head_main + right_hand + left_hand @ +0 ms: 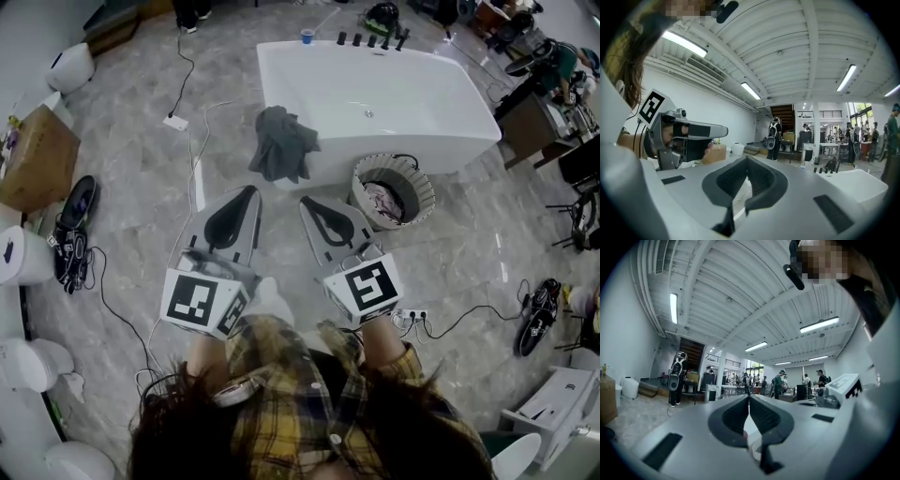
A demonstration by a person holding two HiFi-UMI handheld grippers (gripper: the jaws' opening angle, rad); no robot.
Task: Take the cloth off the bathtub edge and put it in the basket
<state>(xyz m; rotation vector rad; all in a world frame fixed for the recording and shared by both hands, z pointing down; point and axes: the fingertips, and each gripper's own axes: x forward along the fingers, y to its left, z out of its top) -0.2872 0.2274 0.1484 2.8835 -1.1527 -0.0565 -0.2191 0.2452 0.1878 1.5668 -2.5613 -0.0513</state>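
In the head view a dark grey cloth [281,142] hangs over the near left edge of the white bathtub [394,94]. A round wicker basket [420,184] stands on the floor against the tub's front, with some fabric inside. Both grippers are held side by side below the cloth, pointing toward the tub. My left gripper [251,191] is shut and empty, its tip a short way below the cloth. Just left of the basket, my right gripper [307,201] is shut and empty too. Each gripper view shows closed jaws, left gripper [749,397] and right gripper [746,158], with nothing between them.
Cables and a power strip [174,122] lie on the marble floor left of the tub, another strip [411,315] at my right. A cardboard box [33,155] and white toilets [23,258] line the left side. Several people stand in the far background [780,383].
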